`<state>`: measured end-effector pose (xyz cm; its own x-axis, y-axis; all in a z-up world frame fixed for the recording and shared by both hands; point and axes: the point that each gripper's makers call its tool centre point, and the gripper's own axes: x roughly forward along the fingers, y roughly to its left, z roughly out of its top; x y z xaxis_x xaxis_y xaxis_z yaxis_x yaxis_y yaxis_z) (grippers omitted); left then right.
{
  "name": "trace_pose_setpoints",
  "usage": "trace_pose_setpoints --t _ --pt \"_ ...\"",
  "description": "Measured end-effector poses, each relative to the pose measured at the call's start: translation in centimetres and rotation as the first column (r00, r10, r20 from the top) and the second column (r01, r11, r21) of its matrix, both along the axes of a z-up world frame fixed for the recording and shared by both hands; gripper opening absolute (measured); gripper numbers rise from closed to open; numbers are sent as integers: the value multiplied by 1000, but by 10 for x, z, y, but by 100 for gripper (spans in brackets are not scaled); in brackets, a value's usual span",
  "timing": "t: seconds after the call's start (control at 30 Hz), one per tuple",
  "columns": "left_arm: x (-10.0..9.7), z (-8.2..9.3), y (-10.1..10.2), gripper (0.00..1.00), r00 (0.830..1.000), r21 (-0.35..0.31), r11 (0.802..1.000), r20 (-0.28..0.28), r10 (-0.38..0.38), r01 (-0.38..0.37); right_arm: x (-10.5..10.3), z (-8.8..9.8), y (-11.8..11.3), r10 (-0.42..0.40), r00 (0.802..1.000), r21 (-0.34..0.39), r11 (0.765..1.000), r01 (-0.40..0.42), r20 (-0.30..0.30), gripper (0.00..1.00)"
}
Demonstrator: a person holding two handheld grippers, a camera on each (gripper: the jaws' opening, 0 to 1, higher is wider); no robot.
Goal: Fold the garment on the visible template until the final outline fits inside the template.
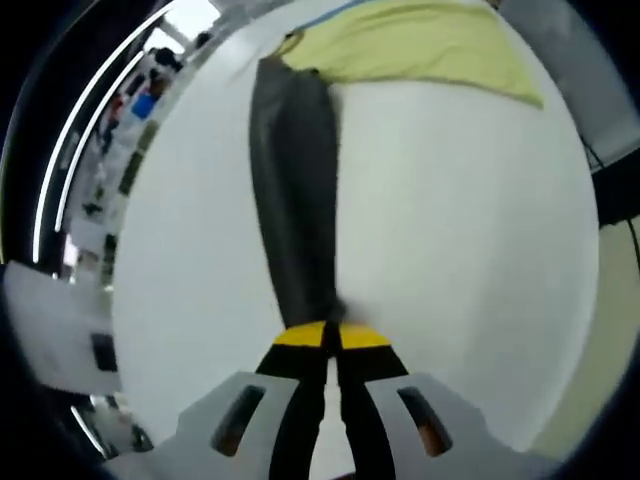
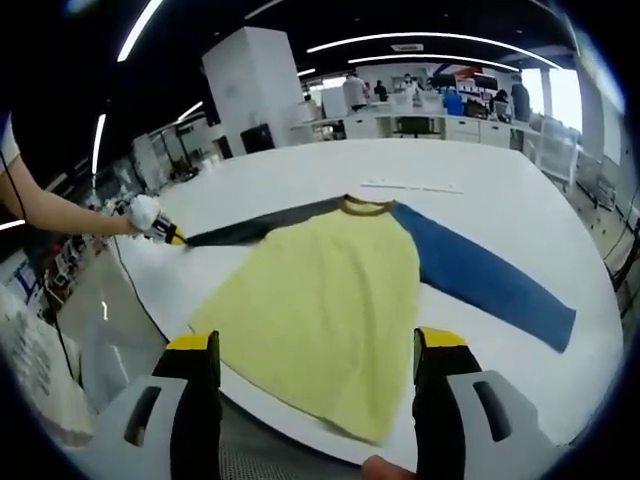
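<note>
Nothing here can be read — no words, numbers or brand marks on the shirt (image 2: pixel 330 300), and none on the white surface (image 2: pixel 480 190) it lies on. Whatever stands on the far desks (image 2: pixel 430 125) and shelves at the back of the room is too small and blurred to make out — shapes and colours, no lettering.

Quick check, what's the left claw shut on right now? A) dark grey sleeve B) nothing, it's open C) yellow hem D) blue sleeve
A: the left claw is closed on the end of the dark grey sleeve, and the right gripper view shows it pulling that sleeve out from the yellow body.
</note>
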<state>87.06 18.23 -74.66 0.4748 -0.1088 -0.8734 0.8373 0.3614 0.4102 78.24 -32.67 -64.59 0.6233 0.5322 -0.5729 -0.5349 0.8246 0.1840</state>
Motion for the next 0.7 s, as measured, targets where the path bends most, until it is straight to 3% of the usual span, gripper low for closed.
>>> trace_pose_setpoints --t 0.27,0.7 --pt "16 1 22 0 999 25 999 -4 35 -35 1 -1 3 -2 1000 1 1000 2 -4 79" --pt "17 -10 25 0 998 85 995 -16 58 -56 0 -3 3 -1 1000 -2 1000 1 -10 79"
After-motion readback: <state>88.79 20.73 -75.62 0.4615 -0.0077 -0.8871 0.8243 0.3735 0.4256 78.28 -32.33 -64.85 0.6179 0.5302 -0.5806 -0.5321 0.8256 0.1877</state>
